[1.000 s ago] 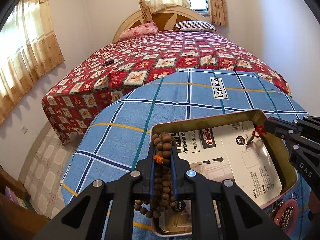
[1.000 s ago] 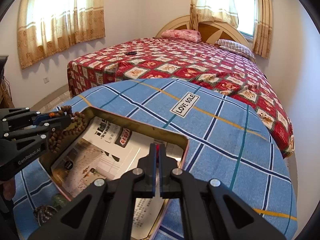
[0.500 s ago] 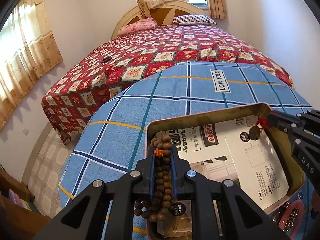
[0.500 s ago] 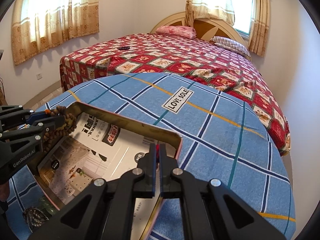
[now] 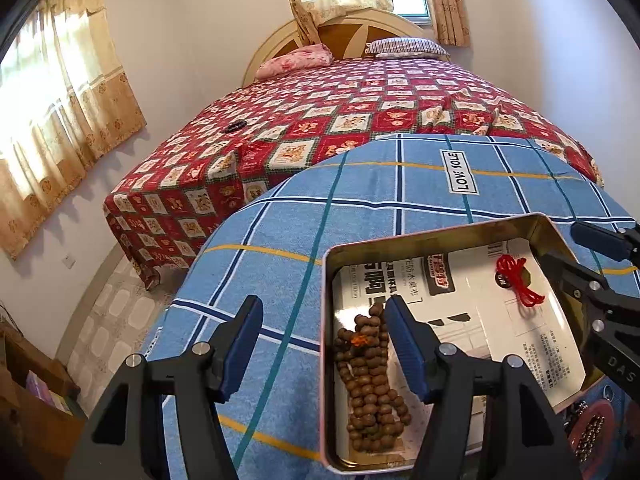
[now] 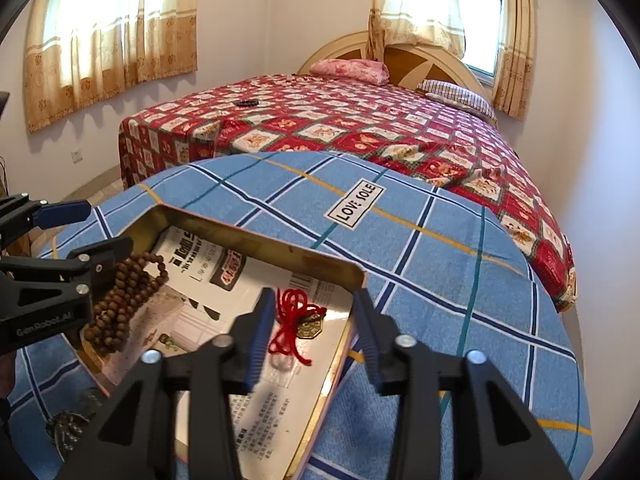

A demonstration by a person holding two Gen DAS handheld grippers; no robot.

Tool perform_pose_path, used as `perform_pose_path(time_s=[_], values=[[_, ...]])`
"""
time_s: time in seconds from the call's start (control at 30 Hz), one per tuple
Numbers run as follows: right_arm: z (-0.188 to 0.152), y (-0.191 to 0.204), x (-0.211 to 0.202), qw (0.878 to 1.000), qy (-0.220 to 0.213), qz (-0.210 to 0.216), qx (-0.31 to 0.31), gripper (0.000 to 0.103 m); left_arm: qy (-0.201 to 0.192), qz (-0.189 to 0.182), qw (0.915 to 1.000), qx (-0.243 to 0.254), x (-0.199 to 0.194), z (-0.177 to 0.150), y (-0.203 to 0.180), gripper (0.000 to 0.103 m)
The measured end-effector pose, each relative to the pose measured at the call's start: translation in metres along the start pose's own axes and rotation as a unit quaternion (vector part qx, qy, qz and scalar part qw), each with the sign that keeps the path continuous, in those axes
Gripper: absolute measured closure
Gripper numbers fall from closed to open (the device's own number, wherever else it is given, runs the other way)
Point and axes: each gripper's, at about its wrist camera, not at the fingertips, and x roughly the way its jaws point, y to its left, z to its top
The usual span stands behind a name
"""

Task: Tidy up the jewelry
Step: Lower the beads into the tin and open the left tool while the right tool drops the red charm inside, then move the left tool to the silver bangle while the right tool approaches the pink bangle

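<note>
Beads [image 5: 370, 380], a brown wooden string, lie heaped in the near left corner of the tin [image 5: 436, 238]; a red-corded charm [image 6: 298, 326] lies at its far right. My left gripper [image 5: 322, 344] is opening, pads clear of the beads. My right gripper [image 6: 316, 336] is opening above the charm, nothing held. I see the tin sitting on a blue checked cloth [image 5: 360, 188].

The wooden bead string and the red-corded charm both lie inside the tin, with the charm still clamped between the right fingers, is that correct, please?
Not quite: the red-corded charm is not clamped. In the right wrist view the right gripper is opening and its fingers stand clear of the charm on either side. The rest holds: the wooden bead string and the charm both lie inside the tin.
</note>
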Motion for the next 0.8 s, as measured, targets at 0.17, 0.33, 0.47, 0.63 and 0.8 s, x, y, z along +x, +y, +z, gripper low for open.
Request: perform_pose_path(time_s=[0.17,0.33,0.47,0.63,0.8], values=[[-0.002,0.002,-0.010,1.000,-0.006,-0.004,0.001,0.049,0.000,0.009,0.9999,-0.007,-0.004,-0.002,0.005,0.039],[-0.005,0.005,-0.019,1.000,-0.010,-0.006,0.003,0.045,-0.001,0.010,0.9999,-0.013,-0.014,-0.007,0.009,0.039],[-0.010,0.007,-0.028,1.000,-0.012,-0.008,0.003,0.040,-0.003,0.008,0.9998,-0.016,-0.024,-0.015,0.011,0.039],[-0.018,0.008,-0.041,1.000,-0.011,-0.007,0.006,0.038,0.001,0.007,0.9998,-0.016,-0.041,-0.032,0.016,0.039],[-0.037,0.009,-0.060,1.000,-0.006,-0.011,0.007,0.033,0.004,0.001,1.0000,-0.006,-0.062,-0.059,0.012,0.039]])
